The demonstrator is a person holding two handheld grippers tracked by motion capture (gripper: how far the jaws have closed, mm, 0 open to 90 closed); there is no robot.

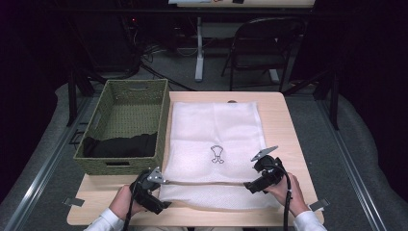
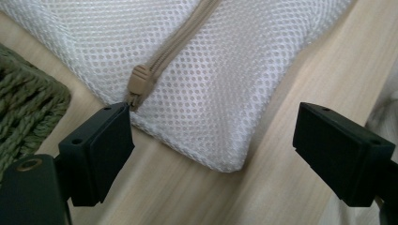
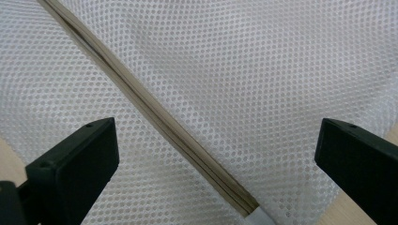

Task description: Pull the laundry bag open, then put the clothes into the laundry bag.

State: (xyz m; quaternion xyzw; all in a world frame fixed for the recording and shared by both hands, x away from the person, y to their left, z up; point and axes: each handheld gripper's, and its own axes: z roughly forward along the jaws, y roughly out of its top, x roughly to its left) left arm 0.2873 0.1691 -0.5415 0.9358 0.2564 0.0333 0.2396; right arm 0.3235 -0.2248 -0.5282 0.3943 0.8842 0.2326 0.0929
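Dark curtains and a tangle of cables frame the back of the room, where a black folding chair (image 1: 262, 45) stands behind a light wooden table (image 1: 284, 125).

On the table lies a white mesh laundry bag (image 1: 214, 144), flat, its long axis running from the person's edge toward the far edge. A beige zipper (image 1: 207, 183) crosses its near end from side to side, at right angles to that long axis. In the left gripper view the zipper slider (image 2: 141, 82) sits at the bag's left corner, close to the edge of the mesh. A small dark outline drawing (image 1: 217, 154) is printed near the middle of the bag; I can read no writing on it.

Left of the bag, just beside it, stands a green woven basket (image 1: 161, 115), its long axis also pointing away from the person. Dark folded cloth (image 1: 122, 144) lies in its near end.

At the near left corner of the bag the left gripper (image 1: 151, 183) hangs with its jaws wide apart, one jaw close to the slider, gripping nothing. At the zipper's right end the right gripper (image 1: 262, 175) is held over the mesh, jaws likewise spread wide with the zipper line running between them.

White sleeves (image 1: 103, 222) show at the bottom edge.
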